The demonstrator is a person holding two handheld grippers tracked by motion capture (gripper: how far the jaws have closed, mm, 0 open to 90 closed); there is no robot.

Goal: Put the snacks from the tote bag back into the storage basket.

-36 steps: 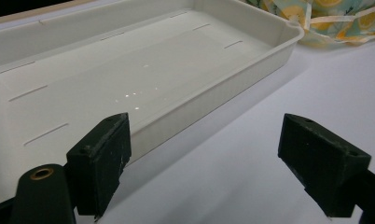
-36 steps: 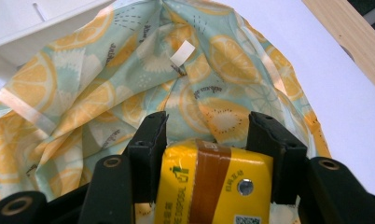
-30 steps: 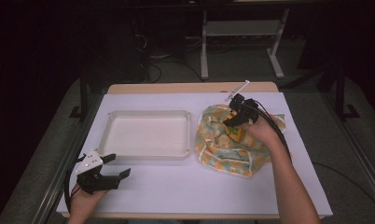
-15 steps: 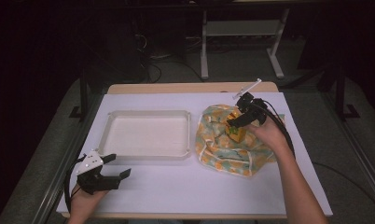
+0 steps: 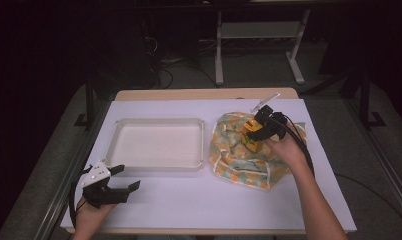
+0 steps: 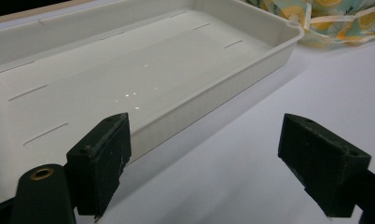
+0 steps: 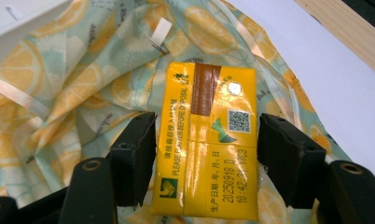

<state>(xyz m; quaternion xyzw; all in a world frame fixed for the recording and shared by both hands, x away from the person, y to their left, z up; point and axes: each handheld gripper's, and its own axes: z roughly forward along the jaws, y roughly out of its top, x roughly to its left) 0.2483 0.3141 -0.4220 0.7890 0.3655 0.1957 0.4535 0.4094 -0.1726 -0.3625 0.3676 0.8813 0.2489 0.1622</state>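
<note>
Over the crumpled lemon-print cloth bag (image 5: 249,150) at the right of the table, a yellow rectangular carton with printed text and a brown strip (image 7: 209,140) sits between the two black jaws of the right gripper (image 5: 256,132). Seen from the right gripper view, the jaws have just been closing and now press against the carton's two long sides, holding it above the folds of the cloth. From the high view the carton (image 5: 251,137) appears as a small yellow block just above the bag, with the person's right hand (image 5: 284,147) behind the gripper. Beside the bag, to its left, lies a shallow white plastic tray (image 5: 121,127) on the white table cover (image 5: 214,200). Near the table's front left corner the left gripper (image 5: 124,182) rests with its jaws spread wide and nothing between them, the tray's long wall (image 6: 213,100) just ahead of them.
</note>
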